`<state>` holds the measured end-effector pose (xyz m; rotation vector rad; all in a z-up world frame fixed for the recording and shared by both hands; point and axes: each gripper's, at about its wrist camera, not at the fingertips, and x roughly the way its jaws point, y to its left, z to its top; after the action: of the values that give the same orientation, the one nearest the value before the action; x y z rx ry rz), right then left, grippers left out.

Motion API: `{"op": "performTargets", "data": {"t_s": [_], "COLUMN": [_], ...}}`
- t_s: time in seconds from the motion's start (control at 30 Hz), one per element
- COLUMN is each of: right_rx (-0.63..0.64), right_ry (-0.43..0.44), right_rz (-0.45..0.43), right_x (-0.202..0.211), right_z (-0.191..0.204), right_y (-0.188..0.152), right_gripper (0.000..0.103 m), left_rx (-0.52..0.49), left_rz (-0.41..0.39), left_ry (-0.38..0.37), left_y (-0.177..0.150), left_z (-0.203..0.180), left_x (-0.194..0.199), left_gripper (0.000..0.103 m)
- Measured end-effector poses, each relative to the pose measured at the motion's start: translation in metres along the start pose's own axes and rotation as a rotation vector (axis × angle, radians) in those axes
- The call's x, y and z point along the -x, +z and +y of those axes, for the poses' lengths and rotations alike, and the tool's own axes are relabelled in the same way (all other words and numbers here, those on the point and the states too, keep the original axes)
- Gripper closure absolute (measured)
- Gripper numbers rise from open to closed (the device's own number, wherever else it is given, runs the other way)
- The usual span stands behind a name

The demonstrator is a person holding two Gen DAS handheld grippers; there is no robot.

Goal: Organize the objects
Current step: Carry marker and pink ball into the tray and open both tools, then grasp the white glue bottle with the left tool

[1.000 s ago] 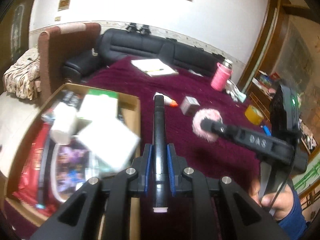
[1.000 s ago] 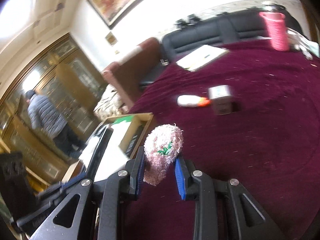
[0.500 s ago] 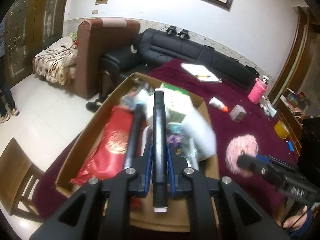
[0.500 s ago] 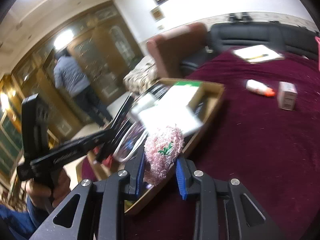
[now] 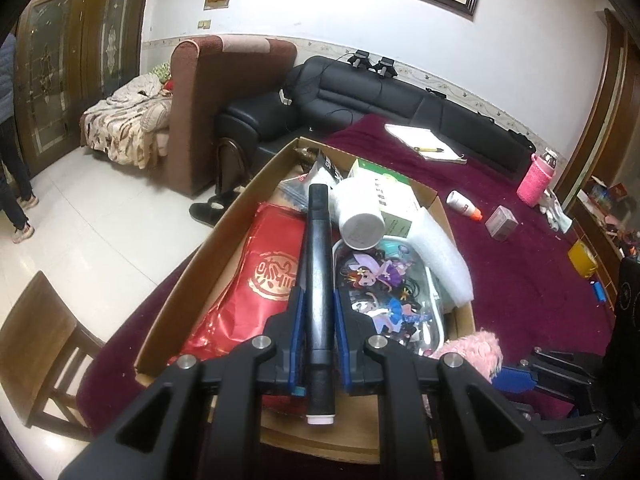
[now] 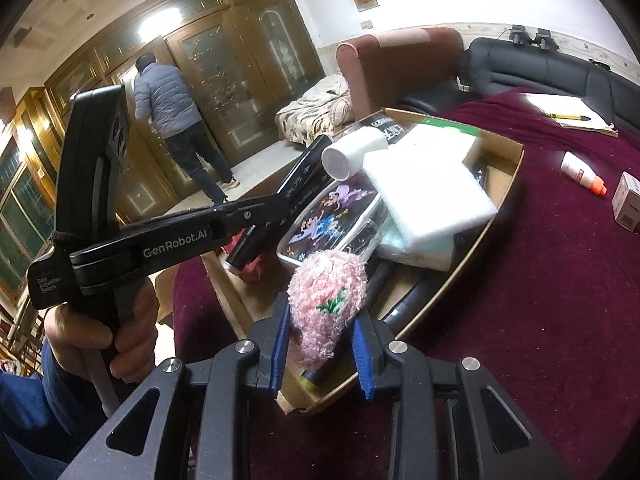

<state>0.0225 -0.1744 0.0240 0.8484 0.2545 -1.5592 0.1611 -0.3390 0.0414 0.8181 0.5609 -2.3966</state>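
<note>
My left gripper [image 5: 319, 336] is shut on a long black tube with a white cap [image 5: 319, 280], held above an open cardboard box [image 5: 188, 280]. The box holds a red packet [image 5: 256, 280], a cartoon-printed case [image 5: 384, 292], a white roll [image 5: 360, 216] and white foam [image 5: 440, 256]. My right gripper [image 6: 320, 344] is shut on a fluffy pink pouch [image 6: 326, 300] over the box's near corner [image 6: 460, 272]. The left gripper [image 6: 280, 196] with its black tube [image 6: 256, 240] shows in the right wrist view, over the box. The pink pouch [image 5: 476, 350] also appears at the box's right front corner.
On the maroon cloth [image 5: 520, 280] lie a white bottle with an orange cap [image 5: 464, 204], a small box [image 5: 502, 222], a notepad with a pen [image 5: 424, 146], a pink bottle [image 5: 536, 180] and yellow tape [image 5: 582, 258]. A person [image 6: 176, 120] stands at the wooden doors. A wooden chair [image 5: 36, 340] is at lower left.
Both grippers swung left from the open cloth to hang over the cardboard box, each keeping its grip. The pink pouch came up to the box's near corner.
</note>
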Motion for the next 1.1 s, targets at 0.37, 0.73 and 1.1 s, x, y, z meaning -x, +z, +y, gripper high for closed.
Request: {"op": "performTargets", "data": {"t_s": [0.37,0.73,1.1], "right_rx": [0.017,-0.052,-0.574], "right_ry": [-0.013,-0.016,-0.231], "right_rz": [0.001,-0.145,-0.358], "right_x": [0.001,0.048,0.142], "right_z": [0.004,-0.016,-0.158], "right_y": [-0.002,0.005,0.004], "right_gripper": [0.059,0.036,0.028], "left_rx": [-0.011,-0.024,-0.178], "left_rz": [-0.016,-0.056,0.012], "left_ry": [0.008,-0.004,-0.18], "left_y": [0.001,0.013,0.066], "left_z": [-0.002,-0.008,-0.095], "left_x": [0.0,0.018,0.016], "left_gripper": [0.084,0.075,0.062]}}
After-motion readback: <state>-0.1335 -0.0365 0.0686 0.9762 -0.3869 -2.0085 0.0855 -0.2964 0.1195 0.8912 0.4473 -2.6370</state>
